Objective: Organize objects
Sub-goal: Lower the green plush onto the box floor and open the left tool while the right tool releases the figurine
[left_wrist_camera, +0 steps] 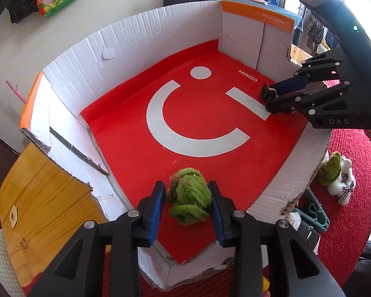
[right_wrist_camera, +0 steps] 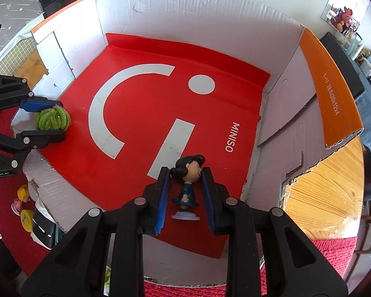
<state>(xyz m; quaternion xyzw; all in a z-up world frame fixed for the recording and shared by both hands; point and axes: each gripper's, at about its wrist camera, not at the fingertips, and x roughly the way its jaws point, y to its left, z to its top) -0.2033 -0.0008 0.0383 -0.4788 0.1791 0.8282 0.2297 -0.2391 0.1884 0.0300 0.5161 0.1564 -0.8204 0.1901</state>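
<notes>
My right gripper (right_wrist_camera: 185, 193) pinches the figurine (right_wrist_camera: 188, 185) at lower centre over the box (right_wrist_camera: 160, 7), head pointing up-frame (base nearest me); left gripper (left_wrist_camera: 188, 198) seemingly clasps the green plush (left_wrist_camera: 189, 195).

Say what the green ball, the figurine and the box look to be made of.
Green ball: fuzzy yarn or chenille, matte; looped strands show.
Figurine: likely moulded plastic, smooth and slightly glossy.
Box: corrugated cardboard, white; fluted torn edges.
</notes>
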